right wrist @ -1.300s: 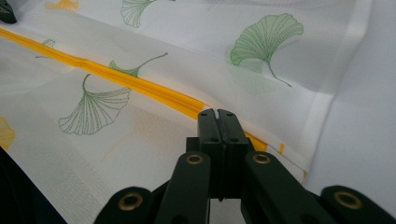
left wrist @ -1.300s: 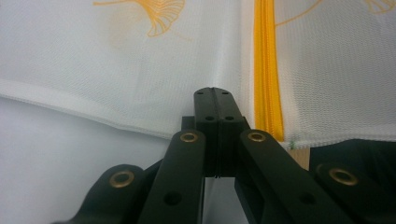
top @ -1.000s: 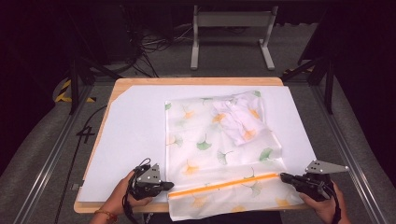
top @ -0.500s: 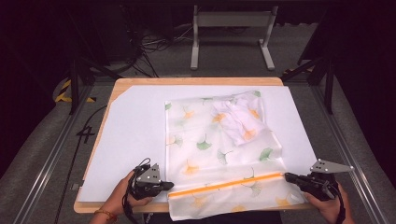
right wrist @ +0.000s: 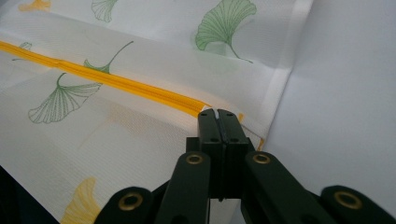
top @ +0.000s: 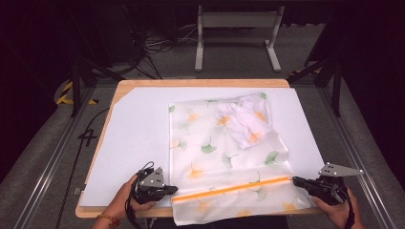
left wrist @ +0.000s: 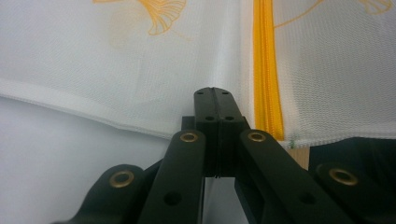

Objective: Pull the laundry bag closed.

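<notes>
- The mesh laundry bag (top: pixel 224 157) lies flat on the white surface (top: pixel 138 138), its near edge overhanging.
- Left tongs (top: pixel 168 190) and right tongs (top: pixel 296 181) are clamped on opposite ends of the orange zipper (top: pixel 231 189); keep tension even, I'd judge.

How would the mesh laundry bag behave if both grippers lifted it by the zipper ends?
The mesh laundry bag looks thin and creased, so probably floppy, sagging between the left gripper and right gripper. The bundled cloth inside would likely slide downward.
</notes>
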`<state>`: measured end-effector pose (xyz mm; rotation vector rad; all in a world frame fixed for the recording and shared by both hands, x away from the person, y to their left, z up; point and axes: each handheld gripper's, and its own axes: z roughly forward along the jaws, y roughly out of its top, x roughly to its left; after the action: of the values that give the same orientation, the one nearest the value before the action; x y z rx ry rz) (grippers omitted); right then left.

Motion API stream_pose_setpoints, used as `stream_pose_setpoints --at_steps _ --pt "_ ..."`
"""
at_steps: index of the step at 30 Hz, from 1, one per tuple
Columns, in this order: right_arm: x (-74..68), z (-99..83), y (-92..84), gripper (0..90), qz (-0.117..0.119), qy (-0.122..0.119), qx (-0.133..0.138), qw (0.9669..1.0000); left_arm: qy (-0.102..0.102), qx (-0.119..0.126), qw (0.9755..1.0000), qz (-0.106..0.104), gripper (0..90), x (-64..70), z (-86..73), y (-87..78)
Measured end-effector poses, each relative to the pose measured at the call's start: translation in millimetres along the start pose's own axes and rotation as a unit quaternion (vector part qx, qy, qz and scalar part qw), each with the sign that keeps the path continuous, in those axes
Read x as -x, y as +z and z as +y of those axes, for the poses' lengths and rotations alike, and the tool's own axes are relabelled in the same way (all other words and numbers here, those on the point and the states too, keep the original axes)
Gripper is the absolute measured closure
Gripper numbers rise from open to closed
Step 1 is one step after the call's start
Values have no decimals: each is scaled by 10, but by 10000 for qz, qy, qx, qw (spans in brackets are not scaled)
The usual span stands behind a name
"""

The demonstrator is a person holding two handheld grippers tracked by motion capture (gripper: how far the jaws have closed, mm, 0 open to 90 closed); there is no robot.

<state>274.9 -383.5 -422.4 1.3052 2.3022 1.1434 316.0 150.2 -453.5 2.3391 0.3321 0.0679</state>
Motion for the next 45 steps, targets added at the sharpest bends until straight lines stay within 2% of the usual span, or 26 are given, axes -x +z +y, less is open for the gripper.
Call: stream_pose_setpoints --at_steps 3,5,8,23,31,34,35,40,45 --pt "14 -10 -6 900 -35 -17 -29 10000 -4 3 10000 8 900 2 -1 0" --pt "43 -33 -9 900 -2 69 -10 10000 -6 1 10000 8 900 2 -1 0" --pt "42 -41 -6 900 -78 20 -32 10000 -9 4 10000 8 900 2 -1 0" --pt "60 -61 16 900 -69 25 -41 10000 36 -34 10000 16 900 2 7 -2" --pt "13 -35 36 900 -263 -262 26 9993 170 -172 9995 190 900 48 43 -1" --pt "18 -45 38 900 -235 -220 11 9995 132 -175 9996 171 900 41 43 -3" --pt "19 -45 39 900 -223 -222 13 9995 51 -170 9997 168 900 40 42 -4" --pt "-6 -30 30 900 -295 -370 59 9989 60 -188 9996 194 900 48 51 -3" --pt "-11 -26 14 898 -274 -398 87 9988 15 -150 9997 191 900 42 46 -5"
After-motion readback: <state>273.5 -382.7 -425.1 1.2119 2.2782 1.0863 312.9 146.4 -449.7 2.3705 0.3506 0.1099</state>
